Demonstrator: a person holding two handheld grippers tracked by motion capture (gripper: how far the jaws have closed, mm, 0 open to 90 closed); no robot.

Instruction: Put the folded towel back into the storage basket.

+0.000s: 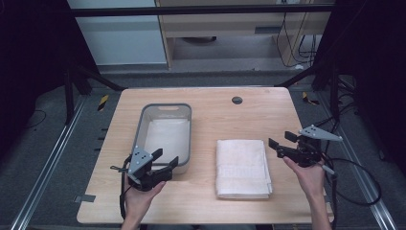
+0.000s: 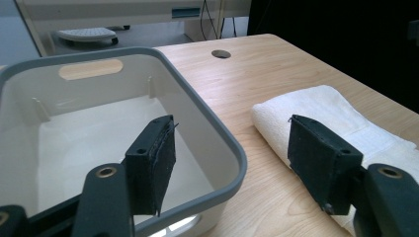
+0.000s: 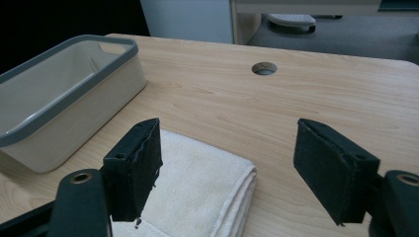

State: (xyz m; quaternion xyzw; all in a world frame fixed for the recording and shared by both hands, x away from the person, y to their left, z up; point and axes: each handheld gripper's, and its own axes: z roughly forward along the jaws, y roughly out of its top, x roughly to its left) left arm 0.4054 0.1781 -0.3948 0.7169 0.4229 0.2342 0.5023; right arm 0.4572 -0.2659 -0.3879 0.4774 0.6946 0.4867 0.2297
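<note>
towel [image 1: 242, 167]: 1 | bin [image 1: 141, 125]: 1 | table [image 1: 225, 115]: 1 | hand-held grippers: 2

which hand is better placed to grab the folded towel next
Probably right: the right tool hangs open just off the folded towel, at its far right corner, while the left tool is open over the bin's near rim.

We seem to be in a lab: the wooden tabletop [image 1: 206, 100] stands inside a black frame [image 1: 201, 9], aluminium rails [image 1: 45, 167] cross grey carpet, cables [image 1: 292, 38] hang upper right.
</note>
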